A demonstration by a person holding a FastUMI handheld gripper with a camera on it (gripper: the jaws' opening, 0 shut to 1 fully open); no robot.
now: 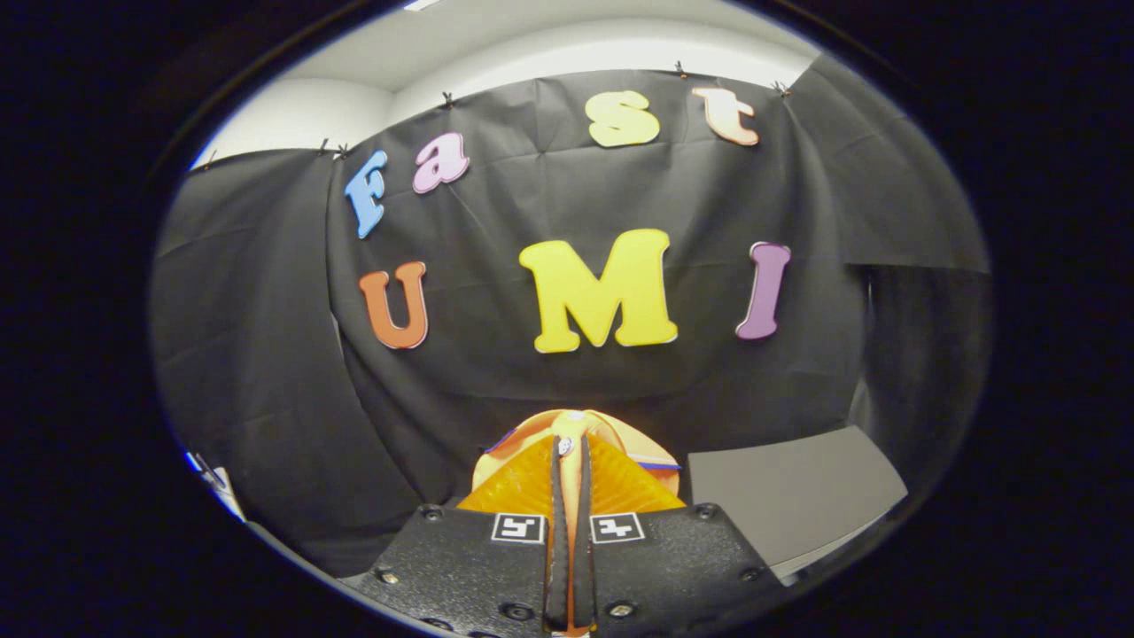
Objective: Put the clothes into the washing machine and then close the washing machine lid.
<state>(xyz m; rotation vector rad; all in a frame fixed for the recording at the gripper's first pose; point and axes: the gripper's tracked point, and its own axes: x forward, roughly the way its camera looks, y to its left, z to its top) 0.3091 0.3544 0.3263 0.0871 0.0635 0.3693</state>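
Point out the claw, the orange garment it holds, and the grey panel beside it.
claw (571,465): gripper view, midway between its fingertips, shut on the cloth.
orange garment (611,434): gripper view, fold beyond the fingers.
grey panel (788,487): gripper view, its flat top face.

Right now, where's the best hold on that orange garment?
Where it is held already: the gripper is shut on a thin upright fold of the orange garment, pinched from both flanks. The cloth fans out on either side of the fingers, so a gathered ridge taken from above grips best.
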